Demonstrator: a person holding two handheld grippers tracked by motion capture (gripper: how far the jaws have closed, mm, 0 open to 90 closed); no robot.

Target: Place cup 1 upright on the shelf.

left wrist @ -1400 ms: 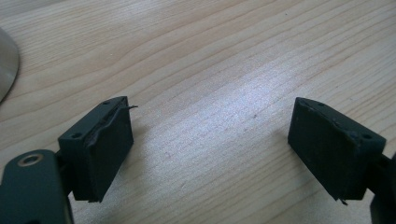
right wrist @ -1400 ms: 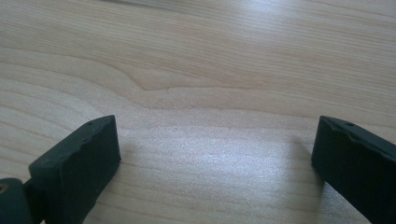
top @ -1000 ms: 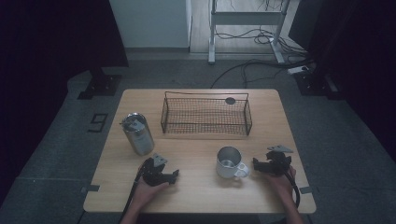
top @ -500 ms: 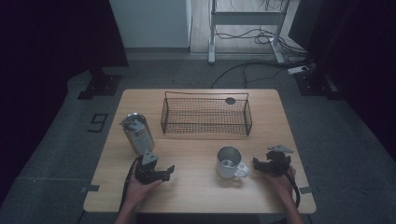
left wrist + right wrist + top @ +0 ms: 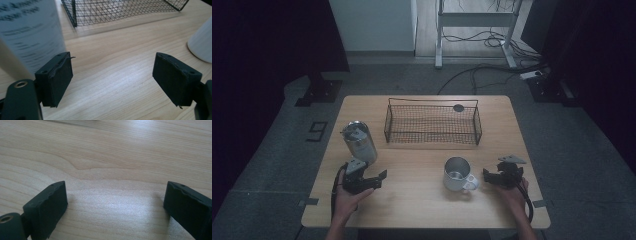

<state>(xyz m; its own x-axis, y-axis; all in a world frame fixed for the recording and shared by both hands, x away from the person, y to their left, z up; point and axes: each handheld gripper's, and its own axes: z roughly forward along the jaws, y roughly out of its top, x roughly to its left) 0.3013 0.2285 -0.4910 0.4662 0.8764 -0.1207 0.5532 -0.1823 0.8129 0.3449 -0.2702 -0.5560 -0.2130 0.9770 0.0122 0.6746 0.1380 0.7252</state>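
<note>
With both tools gaping and empty, the steel bottle [image 5: 359,141] just ahead of the left tool [image 5: 371,179] is judged next to be gripped.

High view: fixed overhead on the person's side, facing forward and down, far enough to take in the whole table [image 5: 422,210] plus floor at the frame's top. Left gripper view: rides low and close to the wood, facing the wire basket [image 5: 120,10] at top of frame, steel bottle [image 5: 27,35] at upper left, mug [image 5: 201,42] at right edge (all three also in the high view). Right gripper view: very near, pitched down at bare tabletop.
</note>
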